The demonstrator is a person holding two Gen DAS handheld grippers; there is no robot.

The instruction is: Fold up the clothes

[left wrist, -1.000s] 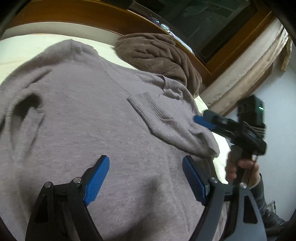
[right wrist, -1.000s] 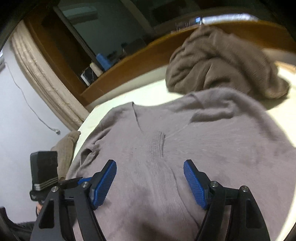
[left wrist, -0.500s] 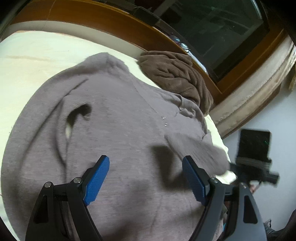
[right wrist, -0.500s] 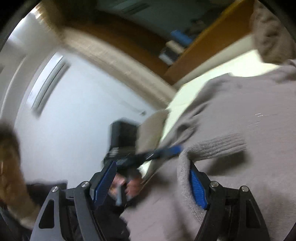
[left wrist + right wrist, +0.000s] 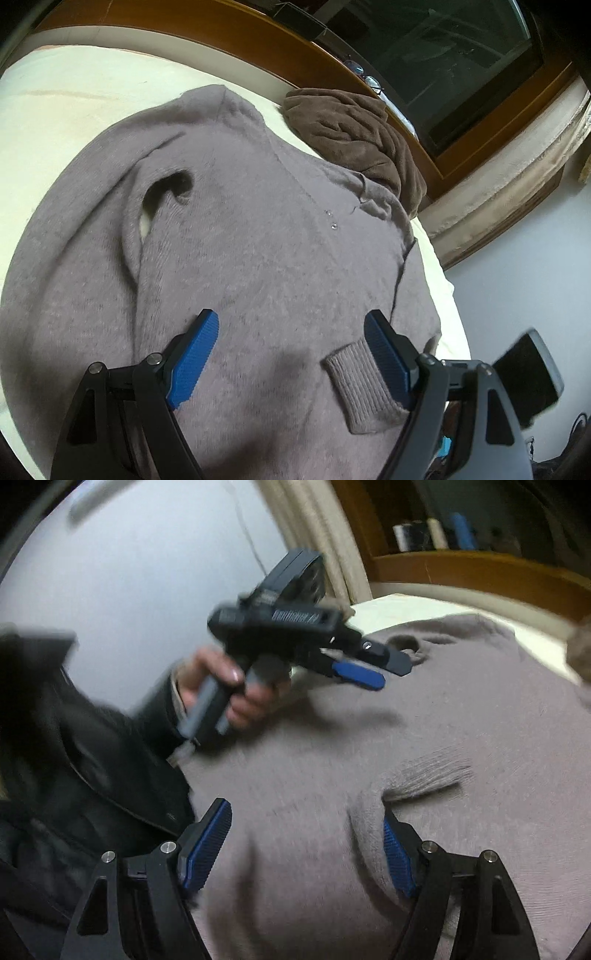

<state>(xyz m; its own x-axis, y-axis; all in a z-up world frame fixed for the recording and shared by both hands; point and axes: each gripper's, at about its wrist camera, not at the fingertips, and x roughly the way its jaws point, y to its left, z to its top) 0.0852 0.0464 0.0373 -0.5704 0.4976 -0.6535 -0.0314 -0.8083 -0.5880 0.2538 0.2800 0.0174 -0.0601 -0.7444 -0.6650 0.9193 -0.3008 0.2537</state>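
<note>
Left gripper (image 5: pixel 291 354): jaws spread wide, nothing pinched, hovering over the sweater (image 5: pixel 240 258). Right gripper (image 5: pixel 306 845): jaws likewise spread; sleeve (image 5: pixel 373 823) draped against the inner face of the right-hand pad, not clamped as far as visible.

Sweater: grey knit, spread flat on the cream bed (image 5: pixel 74 92), neck toward 12 o'clock in the left view. Ribbed cuff (image 5: pixel 362 387) lying on the body at 5 o'clock, touching the right-hand pad of the left gripper. Brown garment (image 5: pixel 354 136) bunched at 1 o'clock, beside the shoulder, against the wooden frame (image 5: pixel 221 26).

Step in hand, judged: sleeve fold, with the right sleeve laid inward across the body. Next move calls for: flattening that sleeve, then the same fold at the opposite sleeve near the looped fabric at 10 o'clock; a pinch at the sleeve edge, not at the body layer beneath.

Hidden or unclear:
- Hem cut off at 6 o'clock in both views
- Right view motion-blurred; contact between sleeve and pad not certain
- Left sleeve mostly lost in folds at 9 o'clock
- Small items on the ledge at 1 o'clock too small to identify
</note>
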